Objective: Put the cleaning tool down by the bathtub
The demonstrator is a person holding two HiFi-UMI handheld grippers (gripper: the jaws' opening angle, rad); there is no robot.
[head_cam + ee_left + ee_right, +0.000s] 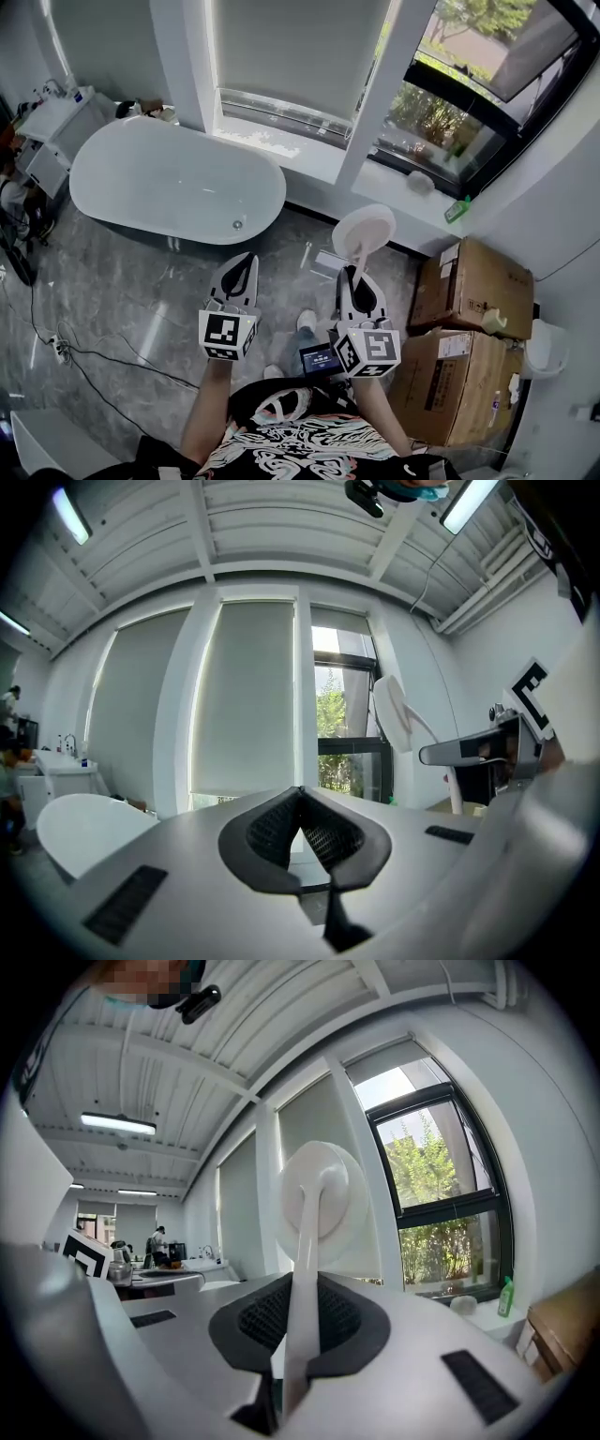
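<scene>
The cleaning tool [364, 232] is white, with a round flat head on a thin handle [302, 1297]. My right gripper [354, 279] is shut on that handle and holds it level, the round head [319, 1206] pointing away toward the window wall. The white oval bathtub [173, 183] stands on the grey floor at the upper left, apart from the tool. My left gripper [239, 274] is held level beside the right one, near the tub's drain end, its jaws shut and empty [300, 825]. In the left gripper view the tub [80, 829] shows at the lower left and the tool's head [391, 714] at the right.
A white window sill [309, 155] runs behind the tub, with a green bottle [457, 210] on it. Two cardboard boxes [469, 328] stand stacked at the right. A white cabinet [56, 127] stands at the far left. A cable and power strip [58, 349] lie on the floor.
</scene>
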